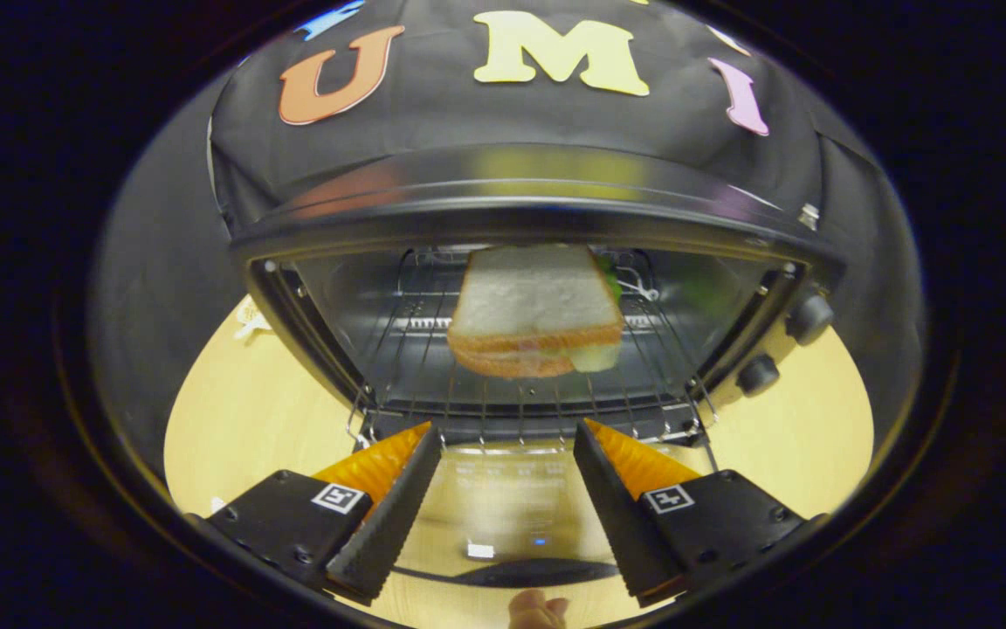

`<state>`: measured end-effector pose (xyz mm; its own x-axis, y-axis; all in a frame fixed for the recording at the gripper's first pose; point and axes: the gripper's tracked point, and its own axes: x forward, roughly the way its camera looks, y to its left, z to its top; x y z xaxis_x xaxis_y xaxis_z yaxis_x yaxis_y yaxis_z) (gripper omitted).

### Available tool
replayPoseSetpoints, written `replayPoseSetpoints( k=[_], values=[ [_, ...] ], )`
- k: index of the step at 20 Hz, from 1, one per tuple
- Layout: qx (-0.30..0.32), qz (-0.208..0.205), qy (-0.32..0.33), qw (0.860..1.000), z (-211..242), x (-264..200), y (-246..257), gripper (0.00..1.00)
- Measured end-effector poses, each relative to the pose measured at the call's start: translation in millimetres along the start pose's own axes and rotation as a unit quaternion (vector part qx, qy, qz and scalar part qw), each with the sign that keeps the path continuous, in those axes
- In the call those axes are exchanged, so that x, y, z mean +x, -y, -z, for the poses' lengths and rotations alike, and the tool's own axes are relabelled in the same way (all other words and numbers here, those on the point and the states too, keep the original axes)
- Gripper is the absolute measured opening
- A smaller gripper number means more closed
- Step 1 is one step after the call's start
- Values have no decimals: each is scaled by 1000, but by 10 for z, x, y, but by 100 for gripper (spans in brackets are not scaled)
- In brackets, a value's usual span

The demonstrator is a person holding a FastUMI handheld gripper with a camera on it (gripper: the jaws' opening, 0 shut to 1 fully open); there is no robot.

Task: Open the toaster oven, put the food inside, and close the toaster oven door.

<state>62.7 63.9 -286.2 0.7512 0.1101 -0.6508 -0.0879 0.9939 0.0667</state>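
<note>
1. Plainly, the claw (507, 437) stands wide, its fingers (398, 489) apart and holding nothing.
2. Straight ahead, beyond the fingertips, the toaster oven (520, 218) is open; its glass door (503, 515) lies flat beneath and between the fingers.
3. Inside, the sandwich (538, 319) rests on the wire rack (520, 402).
4. Ahead and right, two knobs (782, 345) show, on the wooden table (232, 419).

The camera rides on the gripper (507, 437), looking forward along its two parted fingers straight into the open toaster oven (520, 236) from close by, level with the wire rack (433, 384), the lowered glass door (503, 515) below the fingers
</note>
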Motion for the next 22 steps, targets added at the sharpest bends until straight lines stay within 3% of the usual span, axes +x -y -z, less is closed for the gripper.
replayPoseSetpoints(
  k=[2,7,10,16,22],
  values=[
    [13,-24,7,1000,131,-170,-65,99],
    [-45,11,82,996,356,-616,63,100],
    [-49,17,100,994,620,-737,40,100],
    [-40,38,102,993,987,-736,154,100],
    [-14,41,77,996,1227,-441,209,100]
  ],
)
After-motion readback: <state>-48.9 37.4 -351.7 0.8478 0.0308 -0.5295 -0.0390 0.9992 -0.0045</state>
